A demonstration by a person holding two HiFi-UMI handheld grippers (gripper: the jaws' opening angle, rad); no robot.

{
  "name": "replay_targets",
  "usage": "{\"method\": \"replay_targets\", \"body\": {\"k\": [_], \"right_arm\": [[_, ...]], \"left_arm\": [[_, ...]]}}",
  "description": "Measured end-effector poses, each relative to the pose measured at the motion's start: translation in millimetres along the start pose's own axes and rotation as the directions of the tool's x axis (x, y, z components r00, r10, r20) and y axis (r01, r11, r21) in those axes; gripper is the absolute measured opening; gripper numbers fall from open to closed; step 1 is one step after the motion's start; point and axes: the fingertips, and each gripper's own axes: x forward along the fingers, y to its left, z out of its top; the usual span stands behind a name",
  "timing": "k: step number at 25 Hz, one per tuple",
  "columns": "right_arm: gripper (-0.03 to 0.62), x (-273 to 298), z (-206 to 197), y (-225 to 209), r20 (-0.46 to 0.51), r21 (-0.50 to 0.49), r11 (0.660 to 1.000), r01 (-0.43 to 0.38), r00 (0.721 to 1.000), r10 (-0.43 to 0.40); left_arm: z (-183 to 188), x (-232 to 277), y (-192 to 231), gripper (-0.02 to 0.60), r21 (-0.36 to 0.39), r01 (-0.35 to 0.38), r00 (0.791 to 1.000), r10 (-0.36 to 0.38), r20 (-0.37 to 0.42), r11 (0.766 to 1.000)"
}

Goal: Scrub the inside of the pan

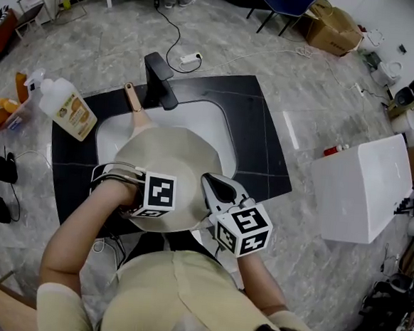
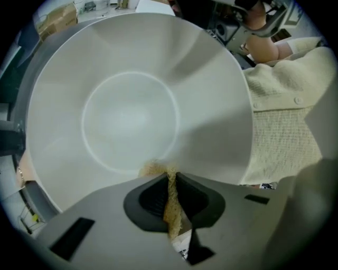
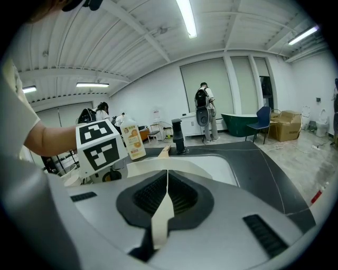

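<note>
A cream pan [image 1: 172,155] with a wooden handle [image 1: 135,107] is held over the white sink [image 1: 214,122]. My left gripper [image 1: 145,183] is at its near left side, shut on a tan scrub pad [image 2: 170,203]. In the left gripper view the pad touches the pan's pale inside [image 2: 132,116] near the ring of its base, held by the left gripper [image 2: 170,179]. My right gripper [image 1: 214,185] is shut on the pan's near right rim. In the right gripper view the thin cream rim [image 3: 158,224] runs between the jaws of the right gripper [image 3: 167,182].
A black faucet [image 1: 159,79] stands behind the sink in a black counter [image 1: 256,129]. A white soap bottle [image 1: 67,107] with an orange label stands at the counter's left. A white box [image 1: 366,184] is on the floor to the right. A person [image 3: 203,108] stands far off.
</note>
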Motion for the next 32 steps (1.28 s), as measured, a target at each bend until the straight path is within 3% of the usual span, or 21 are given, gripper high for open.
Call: {"method": "replay_targets", "body": {"k": [6,11,19,22,26,32], "right_arm": [[0.017,-1.5,-2.6,0.2,-0.008,0.004,1.000,0.001,1.000,-0.001],[0.017,-1.6,-5.9,-0.6,-0.015,0.011,1.000,0.007,1.000,-0.007],[0.018,-1.0,-7.6,-3.0,-0.015,0.027,0.999,0.017,1.000,-0.016],[0.017,-2.2,-7.0,-3.8,-0.013,0.040,0.999,0.015,1.000,-0.015],[0.017,-3.6,-8.0,-7.4,-0.006,0.080,0.997,0.015,1.000,-0.015],[0.017,-9.2,-13.3,-12.8,-0.012,0.095,0.995,0.040,0.999,-0.039]], "left_arm": [[-10.7,4.3,25.0,0.035,-0.024,-0.107,0.993,0.106,-0.051,0.994],[-13.8,7.7,57.6,0.035,-0.011,-0.252,0.965,0.251,-0.079,0.968],[-5.2,6.4,91.3,0.035,-0.023,-0.377,0.926,0.377,0.005,0.926],[-0.4,2.5,106.5,0.035,-0.020,-0.454,0.890,0.455,0.037,0.891],[3.5,-5.2,128.3,0.035,-0.006,-0.568,0.821,0.567,0.058,0.823],[18.4,-16.2,148.3,0.035,-0.006,-0.663,0.741,0.658,0.134,0.748]]}}
